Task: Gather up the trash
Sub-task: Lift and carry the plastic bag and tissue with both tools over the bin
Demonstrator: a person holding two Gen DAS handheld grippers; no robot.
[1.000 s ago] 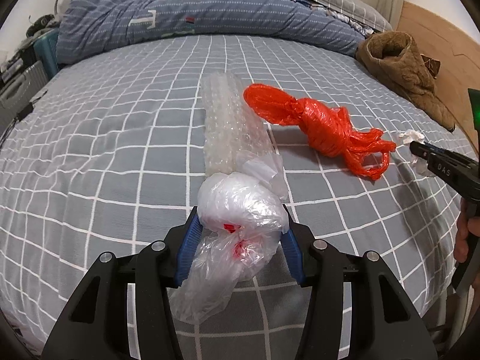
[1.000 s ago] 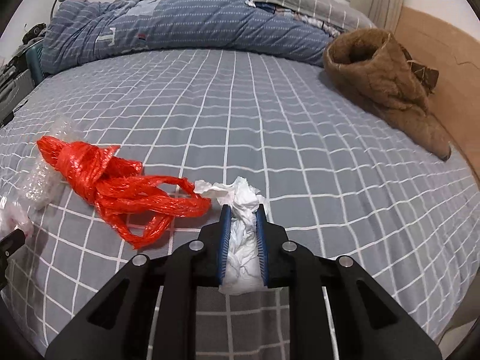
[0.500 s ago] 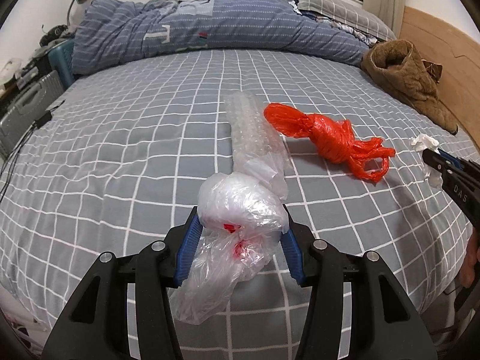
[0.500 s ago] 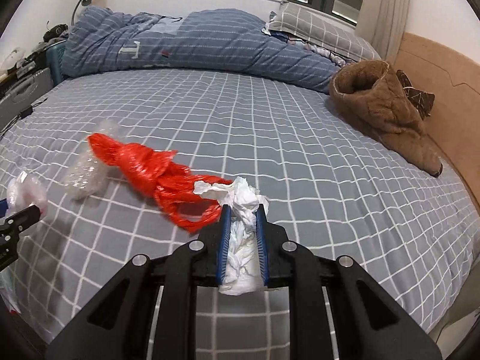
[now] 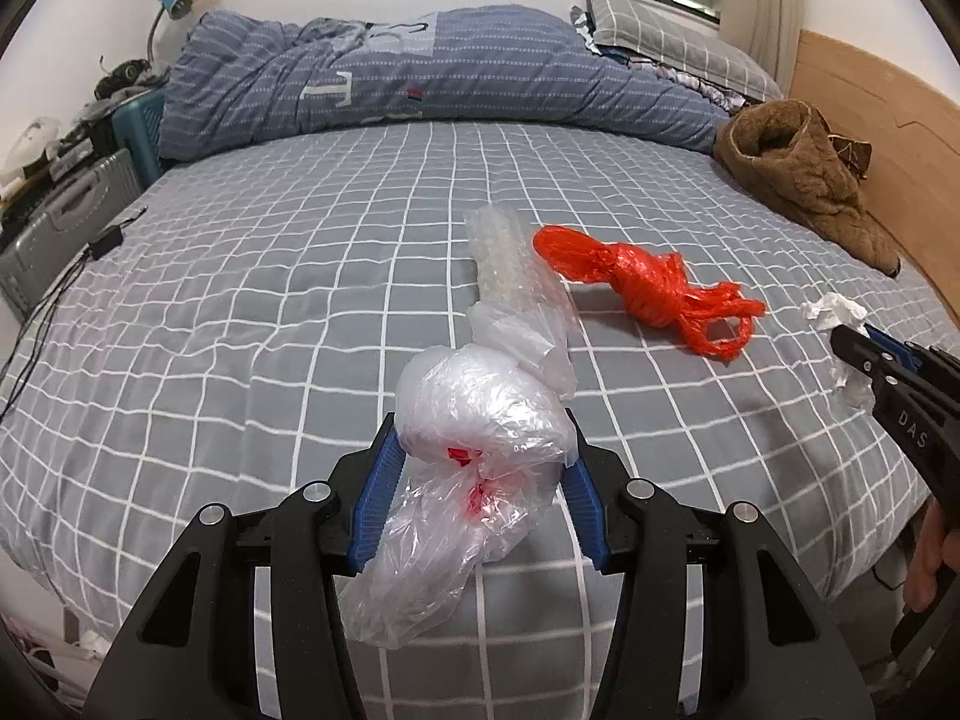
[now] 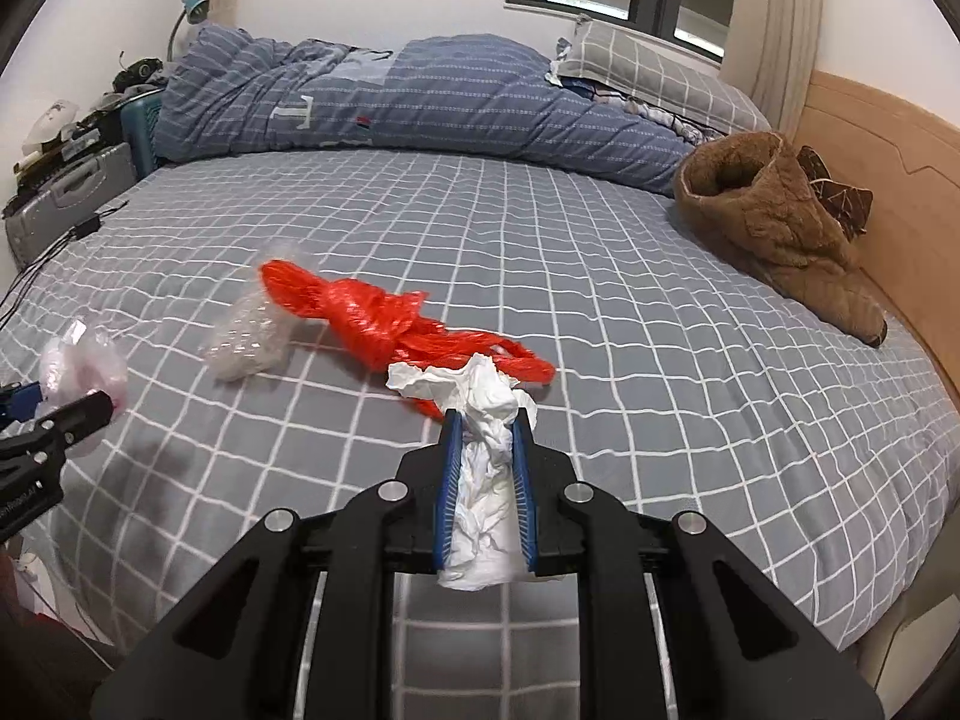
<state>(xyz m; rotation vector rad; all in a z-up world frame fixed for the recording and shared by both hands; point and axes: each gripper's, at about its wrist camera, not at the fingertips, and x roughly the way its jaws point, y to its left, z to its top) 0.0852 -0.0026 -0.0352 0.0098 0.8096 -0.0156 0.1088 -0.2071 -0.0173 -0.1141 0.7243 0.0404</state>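
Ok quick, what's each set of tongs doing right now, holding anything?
Left tongs: closed on the clear plastic bag.
Right tongs: closed on the crumpled white tissue.

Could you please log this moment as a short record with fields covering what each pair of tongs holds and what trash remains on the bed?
left tongs: closed on clear plastic bag, lifted off the bed
right tongs: shut on crumpled white tissue
still on bed: orange plastic bag; bubble wrap lying beside it
surface: grey checked bedsheet
other items: brown fleece garment near the headboard; blue striped duvet at the far side
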